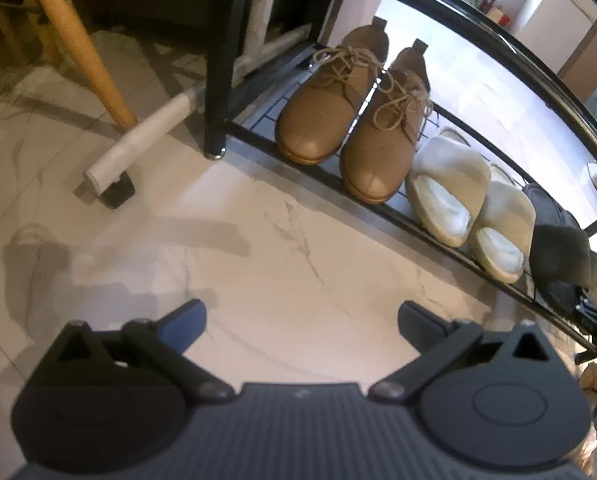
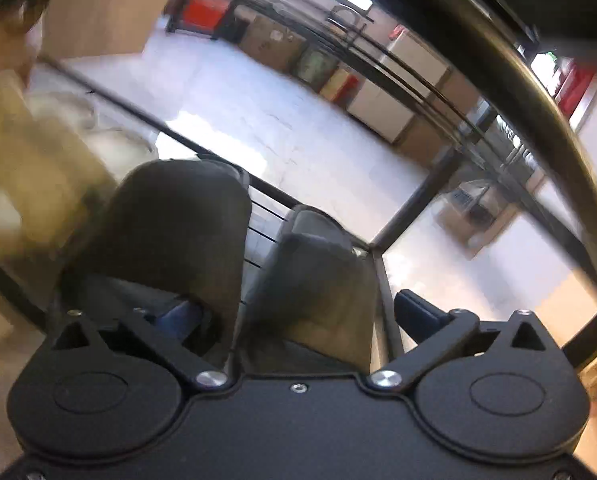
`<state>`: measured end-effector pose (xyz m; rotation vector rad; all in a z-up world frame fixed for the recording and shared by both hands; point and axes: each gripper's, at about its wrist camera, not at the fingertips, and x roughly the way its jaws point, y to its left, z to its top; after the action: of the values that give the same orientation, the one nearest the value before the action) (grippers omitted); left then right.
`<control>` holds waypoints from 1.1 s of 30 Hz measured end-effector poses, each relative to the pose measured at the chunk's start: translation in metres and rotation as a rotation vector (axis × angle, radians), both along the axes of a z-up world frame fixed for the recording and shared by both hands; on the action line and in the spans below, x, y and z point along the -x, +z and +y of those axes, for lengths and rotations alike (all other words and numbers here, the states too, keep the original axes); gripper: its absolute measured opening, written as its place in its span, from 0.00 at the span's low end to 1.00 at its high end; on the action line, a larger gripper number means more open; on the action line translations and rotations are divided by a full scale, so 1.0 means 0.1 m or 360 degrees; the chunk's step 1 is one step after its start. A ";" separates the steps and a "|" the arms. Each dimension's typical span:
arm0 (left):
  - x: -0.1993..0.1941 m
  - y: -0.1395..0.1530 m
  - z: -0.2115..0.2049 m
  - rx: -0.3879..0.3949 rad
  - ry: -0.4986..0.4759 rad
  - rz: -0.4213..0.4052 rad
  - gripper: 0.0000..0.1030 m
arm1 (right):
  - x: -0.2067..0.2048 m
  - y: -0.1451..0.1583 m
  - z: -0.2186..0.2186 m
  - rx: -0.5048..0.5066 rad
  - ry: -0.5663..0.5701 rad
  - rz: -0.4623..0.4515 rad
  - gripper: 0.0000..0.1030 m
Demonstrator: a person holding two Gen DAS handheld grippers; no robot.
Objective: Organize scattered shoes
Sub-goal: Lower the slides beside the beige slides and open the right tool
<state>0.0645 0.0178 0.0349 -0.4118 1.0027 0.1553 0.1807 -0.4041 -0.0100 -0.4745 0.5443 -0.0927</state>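
A black shoe rack [image 1: 418,224] holds a pair of brown lace-up shoes [image 1: 350,120], a pair of cream slides [image 1: 470,204] and black slippers [image 1: 558,256] on its low shelf. My left gripper [image 1: 300,326] is open and empty above the floor in front of the rack. My right gripper [image 2: 298,312] is wide open at the rack's right end. Its fingers straddle the two black slippers [image 2: 178,232], the left finger [image 2: 178,318] tucked inside one slipper. The second slipper [image 2: 318,276] lies between the fingers.
Marbled floor [image 1: 258,248] lies in front of the rack. A wooden pole [image 1: 74,40] and a white bar on a black foot [image 1: 138,140] stand at the left. The rack's upper rail [image 2: 518,92] arches over my right gripper. Boxes and shelving [image 2: 282,40] stand beyond.
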 end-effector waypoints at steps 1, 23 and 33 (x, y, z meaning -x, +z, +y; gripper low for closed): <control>0.00 0.00 0.00 0.0006 -0.0001 -0.0004 0.99 | 0.01 0.00 0.00 0.0010 -0.0014 0.0003 1.00; 0.00 -0.05 0.00 0.0071 -0.0023 0.0060 0.99 | 0.55 -0.07 0.06 -0.0397 0.0097 0.0171 0.84; 0.00 -0.09 -0.01 0.0083 -0.0037 0.0091 0.99 | 0.54 -0.19 0.05 -0.0663 0.0040 0.0200 0.71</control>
<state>0.0647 0.0165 0.0261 -0.4454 1.0694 0.1208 0.1271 -0.3987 -0.0289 -0.0810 0.6616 0.0750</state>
